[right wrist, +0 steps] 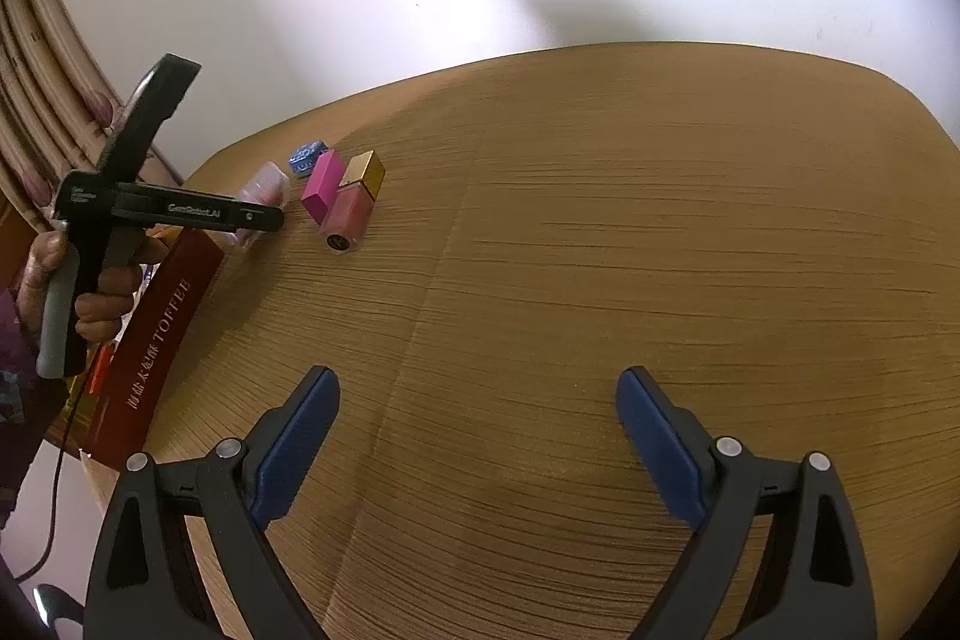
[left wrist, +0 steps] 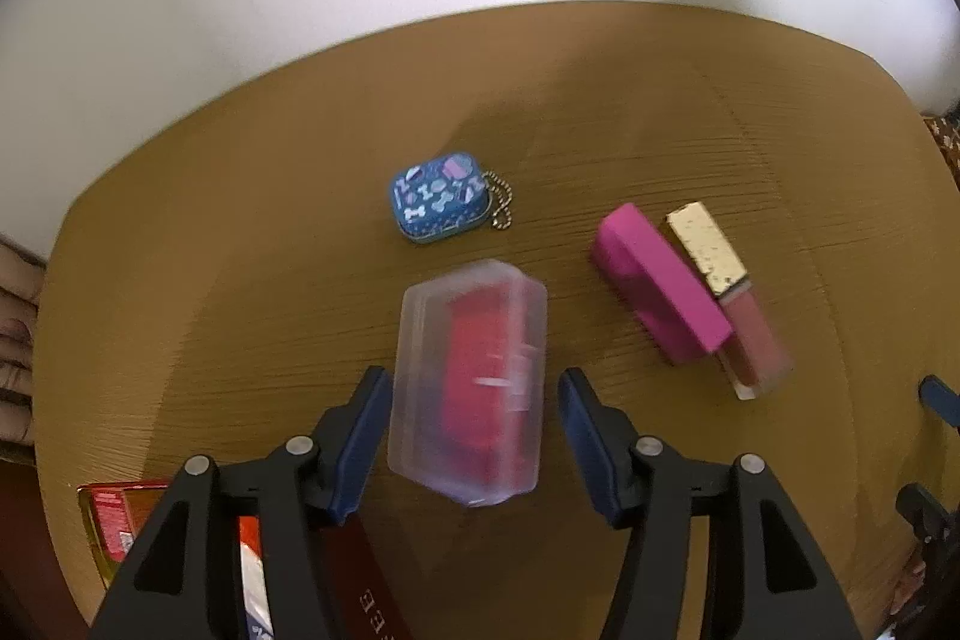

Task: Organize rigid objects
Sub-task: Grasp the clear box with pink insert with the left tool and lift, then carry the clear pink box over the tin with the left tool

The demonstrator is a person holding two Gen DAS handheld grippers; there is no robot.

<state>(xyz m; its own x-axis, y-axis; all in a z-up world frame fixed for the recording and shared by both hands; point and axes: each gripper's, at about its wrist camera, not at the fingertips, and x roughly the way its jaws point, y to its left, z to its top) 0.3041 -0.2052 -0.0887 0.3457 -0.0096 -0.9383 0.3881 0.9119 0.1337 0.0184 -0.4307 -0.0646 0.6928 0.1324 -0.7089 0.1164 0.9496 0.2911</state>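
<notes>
Under the left wrist camera, the left gripper (left wrist: 474,436) stands partly open with its blue pads clear of the translucent case (left wrist: 471,382) lying on the wooden table (left wrist: 240,250) between them; farther off sit a blue tin (left wrist: 438,205), and to the right a magenta box (left wrist: 657,283) touching a gold-capped lip gloss (left wrist: 729,304). From the right wrist, the right gripper (right wrist: 477,436) gapes wide over bare tabletop, holding nothing, well apart from those items near the far left edge beside a dark red toffee box (right wrist: 159,340).
</notes>
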